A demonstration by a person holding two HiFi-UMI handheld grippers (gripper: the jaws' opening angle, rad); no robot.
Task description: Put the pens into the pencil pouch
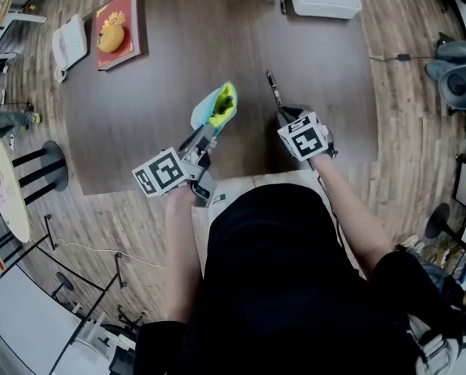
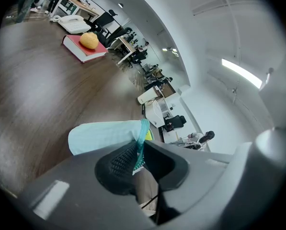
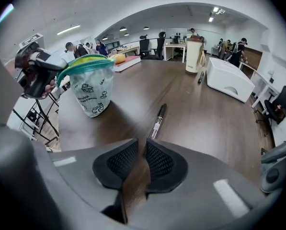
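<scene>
Pen [image 3: 157,121]: dark with a pale label band. Its near end is pinched between the pads of the right gripper [image 3: 142,146], whose jaws stand almost together on it.
Pen axis: in line with the right gripper, running away from the person towards the far side of the table [image 1: 178,69]. In the head view it leans slightly left. I cannot tell whether its far tip touches the wood.
Pouch [image 1: 217,106]: pale blue outside, yellow-green inside. It is just left of the pen and apart from it, over the near middle of the table.
Left gripper [image 2: 139,151]: clamped on the pouch's teal zip edge, with the fabric squeezed between its ribbed pads.
Right gripper view only: the pouch stands upright with its mouth up. Small cartoon prints show on its side, and the left gripper is at its rim. I cannot tell whether its base rests on the table.
Left gripper view only: the bite itself, with the zip edge folded into the jaws and the pouch body bulging out to the left.
Head view only: both marker cubes, the person's forearms, and the gap between pouch and pen seen from above.
Far left of table: a red book [image 1: 128,10] with a yellow round thing [image 1: 112,37] on it, and a white phone [image 1: 69,44] beside it.
Far right of table: a white box [image 3: 229,80] with a tall cup [image 3: 194,54] near it.
</scene>
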